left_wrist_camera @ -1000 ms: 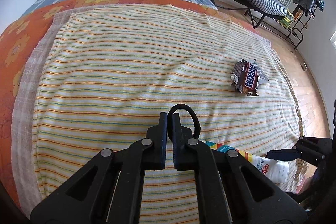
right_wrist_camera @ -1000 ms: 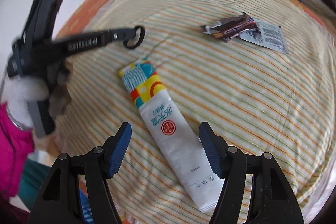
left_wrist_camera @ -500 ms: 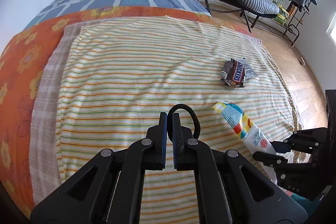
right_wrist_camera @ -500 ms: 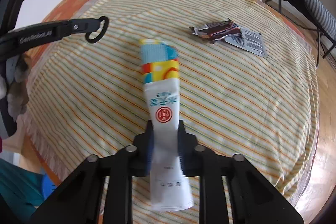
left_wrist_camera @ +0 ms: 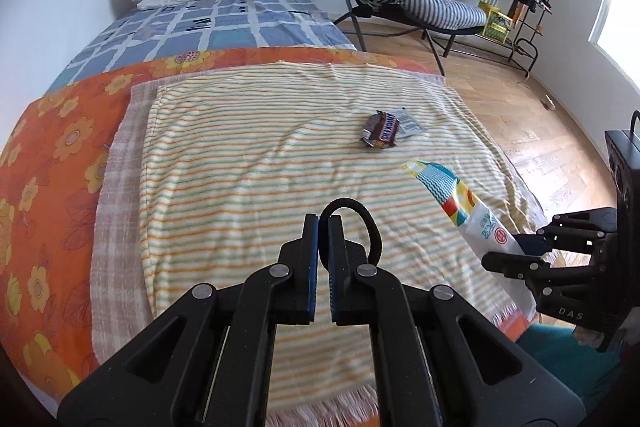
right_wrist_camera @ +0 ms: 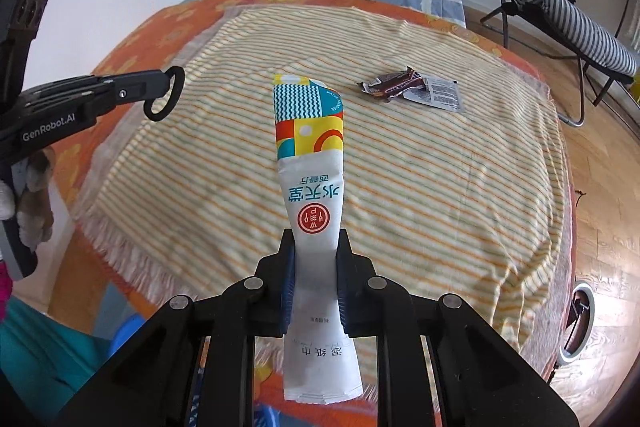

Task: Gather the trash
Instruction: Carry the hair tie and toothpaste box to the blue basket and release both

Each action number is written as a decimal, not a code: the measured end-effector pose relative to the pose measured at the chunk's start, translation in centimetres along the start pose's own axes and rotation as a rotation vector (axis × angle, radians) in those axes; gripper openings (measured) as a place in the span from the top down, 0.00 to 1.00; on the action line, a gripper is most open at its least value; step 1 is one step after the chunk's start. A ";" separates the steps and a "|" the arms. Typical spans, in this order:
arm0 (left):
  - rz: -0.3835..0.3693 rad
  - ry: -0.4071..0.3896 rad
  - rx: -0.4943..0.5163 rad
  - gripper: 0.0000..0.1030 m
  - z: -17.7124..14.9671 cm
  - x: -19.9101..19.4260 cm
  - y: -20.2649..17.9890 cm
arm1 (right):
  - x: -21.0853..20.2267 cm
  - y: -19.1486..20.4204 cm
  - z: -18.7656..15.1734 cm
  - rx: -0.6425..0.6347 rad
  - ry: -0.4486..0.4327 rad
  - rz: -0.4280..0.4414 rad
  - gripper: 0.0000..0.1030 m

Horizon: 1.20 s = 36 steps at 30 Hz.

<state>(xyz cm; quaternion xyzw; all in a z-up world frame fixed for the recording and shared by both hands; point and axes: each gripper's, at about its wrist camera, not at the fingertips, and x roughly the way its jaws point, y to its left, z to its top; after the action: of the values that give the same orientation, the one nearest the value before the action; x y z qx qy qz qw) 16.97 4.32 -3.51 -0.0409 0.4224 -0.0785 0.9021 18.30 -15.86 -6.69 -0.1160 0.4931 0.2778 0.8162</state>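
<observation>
Trash here is mostly wrappers on a bed, and the long wet-wipe packet [right_wrist_camera: 311, 163] is the one getting dealt with right now: the right gripper [right_wrist_camera: 316, 255] has just been closing its jaws and is now pinching the packet across its white lower half, so the colourful end is sticking up and forward, clear of the striped blanket [right_wrist_camera: 440, 187]. Gripping it low down like that is leaving the floppy top free, which is probably fine for a light empty sachet. That gripper is angling steeply down over the blanket's fringed near edge. The left gripper [left_wrist_camera: 323, 223] is pointing down at the blanket too, jaws closed on a black elastic hair tie [left_wrist_camera: 370, 227], which is looping out to one side of the tips. Still lying on the blanket, well apart from both grippers, is a crumpled Snickers wrapper [left_wrist_camera: 382, 131] with a torn silvery piece [left_wrist_camera: 410, 123] touching it; I'm guessing that's next.
</observation>
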 end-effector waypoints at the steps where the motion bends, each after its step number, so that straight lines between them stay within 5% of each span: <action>1: -0.008 0.000 0.003 0.98 -0.5 -0.6 -0.2 | -0.3 0.1 -0.2 0.000 -0.004 0.001 0.85; 16: -0.078 0.000 0.100 0.98 -8.5 -7.1 -4.4 | -5.6 5.0 -6.5 -0.004 -0.051 0.049 0.85; 36: -0.108 0.174 0.189 0.98 -18.8 -6.3 -7.2 | -4.5 8.3 -14.7 0.020 0.034 0.103 0.85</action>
<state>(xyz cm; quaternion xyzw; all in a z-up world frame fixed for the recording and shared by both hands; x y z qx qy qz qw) -2.20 -1.79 -9.75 0.0285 0.4870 -0.1696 0.8563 1.08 -17.41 -9.28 -0.0871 0.5149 0.3123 0.7936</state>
